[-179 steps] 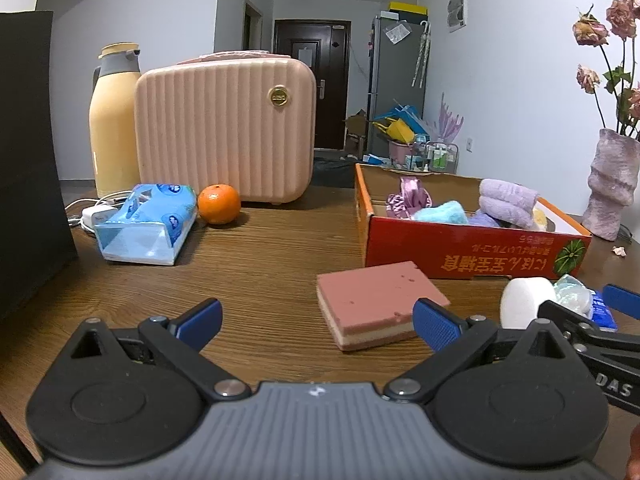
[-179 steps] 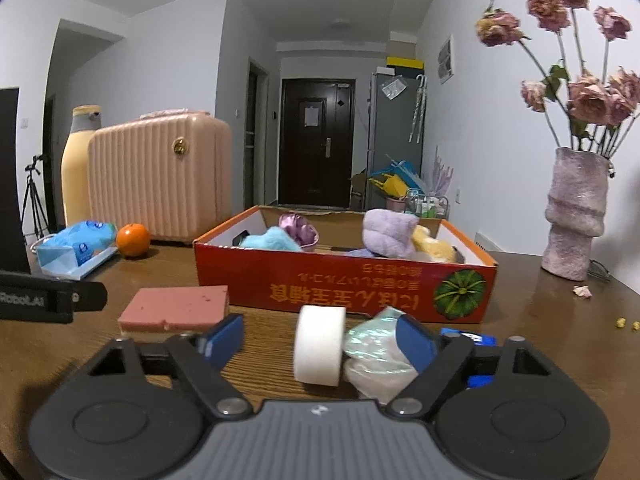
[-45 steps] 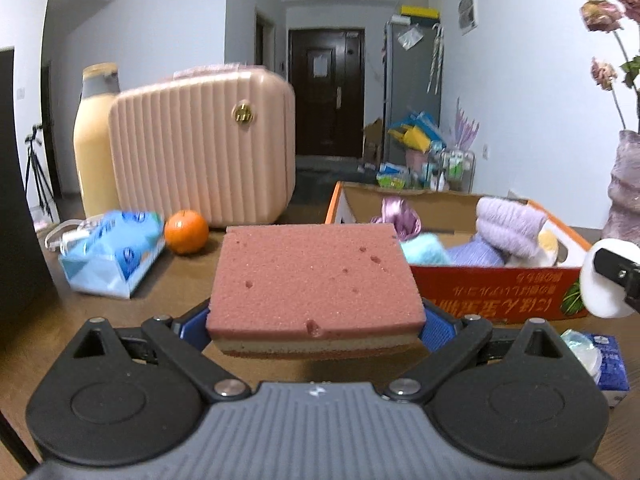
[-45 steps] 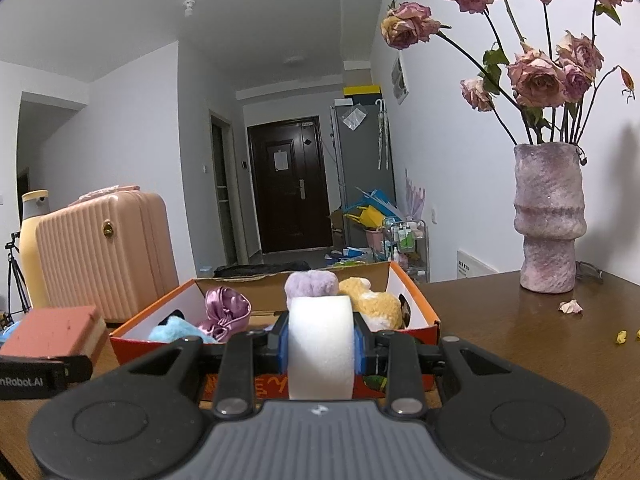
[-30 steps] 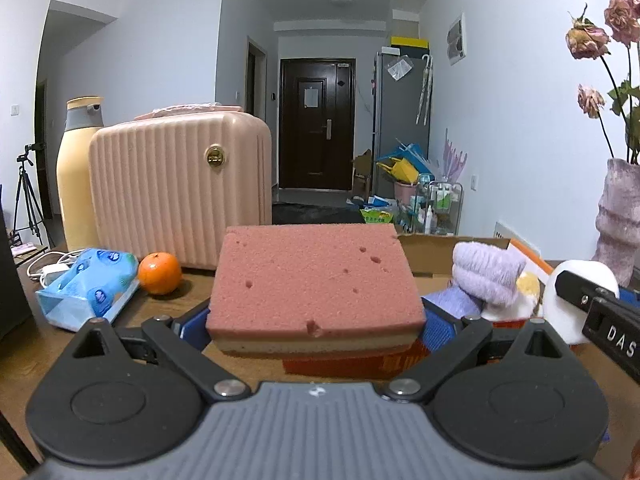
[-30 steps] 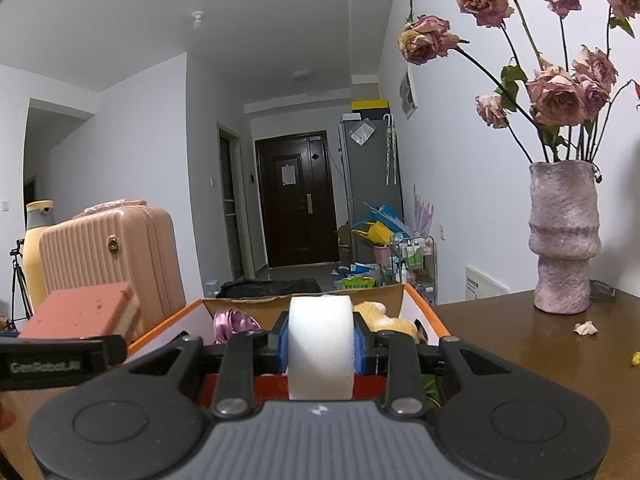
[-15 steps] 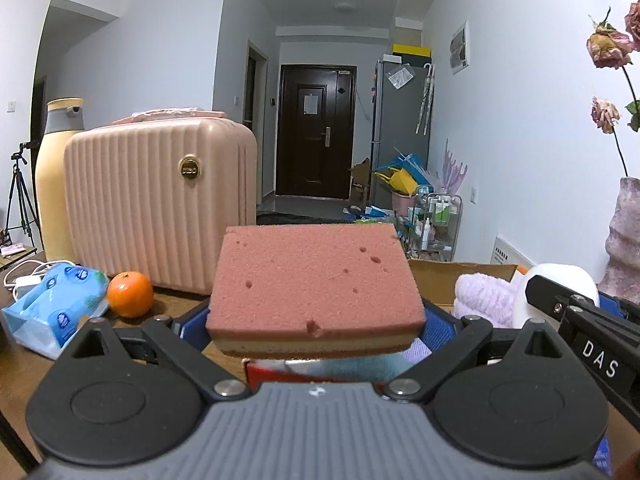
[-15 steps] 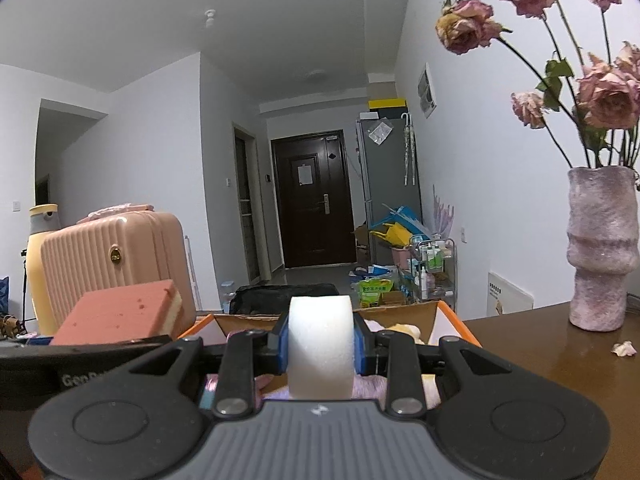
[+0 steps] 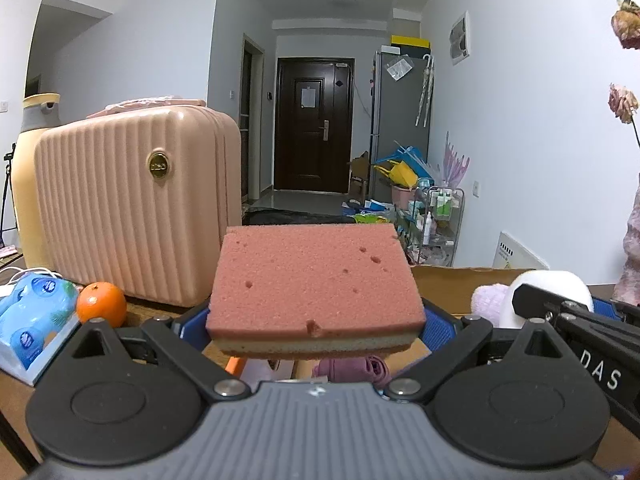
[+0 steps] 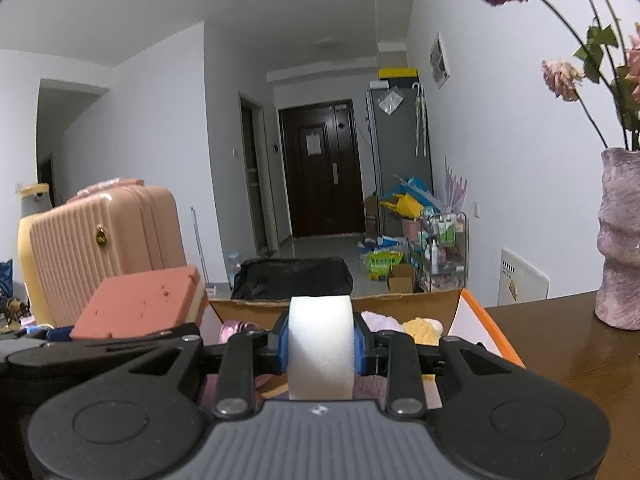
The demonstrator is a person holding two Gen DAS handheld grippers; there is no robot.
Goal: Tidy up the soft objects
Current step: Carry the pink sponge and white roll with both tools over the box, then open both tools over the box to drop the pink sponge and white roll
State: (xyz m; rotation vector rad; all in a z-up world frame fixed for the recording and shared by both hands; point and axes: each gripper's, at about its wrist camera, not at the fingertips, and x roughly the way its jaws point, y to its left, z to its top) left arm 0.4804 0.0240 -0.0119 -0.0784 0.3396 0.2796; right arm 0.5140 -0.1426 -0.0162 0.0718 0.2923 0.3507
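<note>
The box [image 10: 472,320] sits on the bench [image 10: 568,344] with soft things in it. The suitcase [image 9: 132,216] stands to its left, the vase [image 10: 620,240] to its right. Before the suitcase lie the orange [image 9: 101,305] and — further left — the tissue pack [image 9: 32,320]. The bottle [image 9: 30,184] stands behind the suitcase's left side.

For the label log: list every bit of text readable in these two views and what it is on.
"DAS": white letters on the black body of the right tongs, cut off at the frame edge.
Gold badge on the pink suitcase: engraved, too small to read.
Tissue pack: blue logos, illegible.
Green bag on the floor: print blurred.
</note>
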